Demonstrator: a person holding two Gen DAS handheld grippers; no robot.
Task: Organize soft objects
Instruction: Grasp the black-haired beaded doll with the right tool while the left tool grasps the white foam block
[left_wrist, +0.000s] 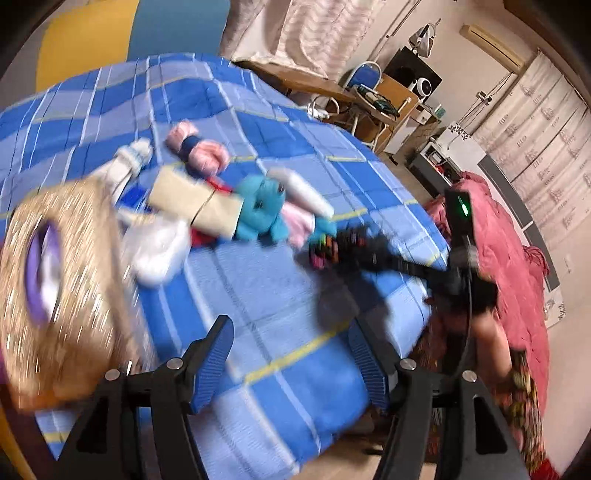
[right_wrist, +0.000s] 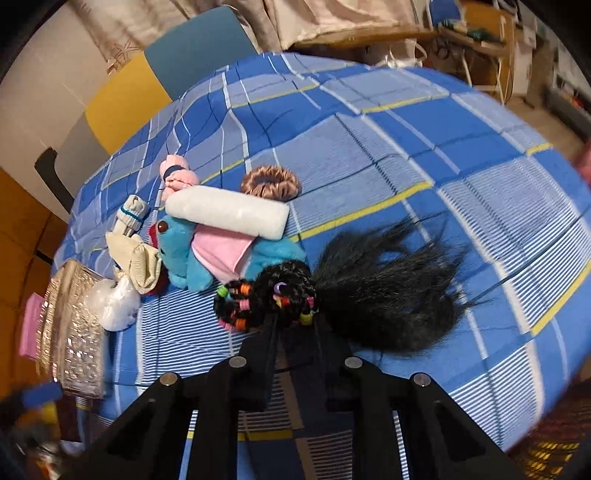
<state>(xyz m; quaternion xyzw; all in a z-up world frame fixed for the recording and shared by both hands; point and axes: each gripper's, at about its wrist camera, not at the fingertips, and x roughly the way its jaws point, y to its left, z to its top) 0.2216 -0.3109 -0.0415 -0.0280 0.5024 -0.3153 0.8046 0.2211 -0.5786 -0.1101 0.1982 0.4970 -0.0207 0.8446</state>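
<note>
right hand-held gripper (right_wrist: 293, 314) pinches the black hair piece (right_wrist: 332, 295) on the bed (right_wrist: 406, 155); only the left view shows the left hand-held gripper (left_wrist: 291, 363) wide open.

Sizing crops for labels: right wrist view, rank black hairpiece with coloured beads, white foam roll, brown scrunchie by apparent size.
1. Black hairpiece with coloured beads: largest, though nearest the camera, which inflates it.
2. White foam roll: clearly smaller, lying across the blue plush toy.
3. Brown scrunchie: smallest, and farthest back.
</note>
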